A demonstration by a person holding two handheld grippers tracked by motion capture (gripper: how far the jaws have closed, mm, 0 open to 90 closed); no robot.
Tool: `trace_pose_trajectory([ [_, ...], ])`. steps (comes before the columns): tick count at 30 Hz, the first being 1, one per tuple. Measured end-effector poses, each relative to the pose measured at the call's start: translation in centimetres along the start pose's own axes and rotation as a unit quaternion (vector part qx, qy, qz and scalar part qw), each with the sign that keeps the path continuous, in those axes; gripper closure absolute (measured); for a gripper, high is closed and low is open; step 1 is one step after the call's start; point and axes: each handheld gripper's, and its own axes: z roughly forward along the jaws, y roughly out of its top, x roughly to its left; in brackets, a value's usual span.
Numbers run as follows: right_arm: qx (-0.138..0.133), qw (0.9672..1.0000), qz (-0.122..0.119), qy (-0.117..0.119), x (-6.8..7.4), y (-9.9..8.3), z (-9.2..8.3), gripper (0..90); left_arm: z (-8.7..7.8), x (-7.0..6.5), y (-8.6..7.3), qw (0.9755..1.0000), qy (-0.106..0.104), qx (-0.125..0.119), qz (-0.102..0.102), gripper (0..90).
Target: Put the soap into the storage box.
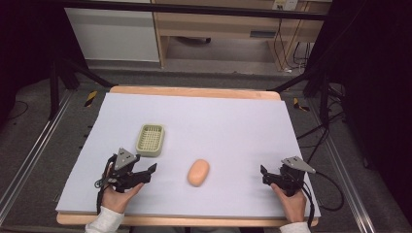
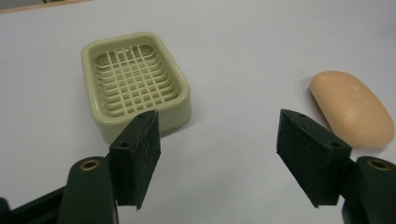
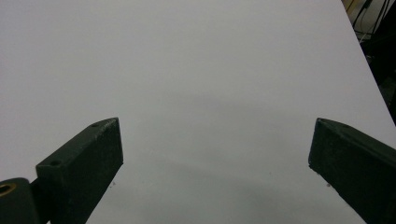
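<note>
We are holding a black two-jaw left gripper [image 1: 145,171] low over the near left part of the pale lilac sheet [image 1: 233,121] that is covering the wooden worktop [image 1: 194,91]. Its jaws are standing wide apart with nothing between them, as we are seeing in the left gripper view [image 2: 217,154], where only bare sheet is lying in the gap. Our left hand [image 1: 119,194] is wrapping the handle from the near edge, and a white sleeve [image 1: 104,224] is showing at the wrist.

A pale green rectangular plastic soap dish with a grid floor [image 1: 150,140] is sitting flat on the sheet just beyond the left gripper, towards the left edge of the worktop. In the left gripper view the dish [image 2: 135,84] is lying beyond the left jaw, its near corner partly hidden behind that jaw's pad.

A peach-coloured oval bar of soap [image 1: 198,172] is lying on the sheet near the middle of the near edge, between the two grippers and apart from the dish. In the left gripper view the soap [image 2: 351,108] is resting just beyond the right jaw, not touching it as far as we can tell.

We are holding the black right gripper [image 1: 266,174] over the near right corner, in our right hand [image 1: 291,201]. Its jaws are also spread wide, and the right gripper view [image 3: 215,154] is showing bare sheet between them.
</note>
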Motion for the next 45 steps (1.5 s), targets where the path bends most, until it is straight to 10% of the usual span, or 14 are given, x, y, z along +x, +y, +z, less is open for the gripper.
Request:
trace_pose_trajectory([
  [45,0.007,0.9999,0.005,0.008,0.0,0.0,0.0,3.4,3.9,-6.5,5.6,0.9968,-0.061,0.027,0.045,27.4],
])
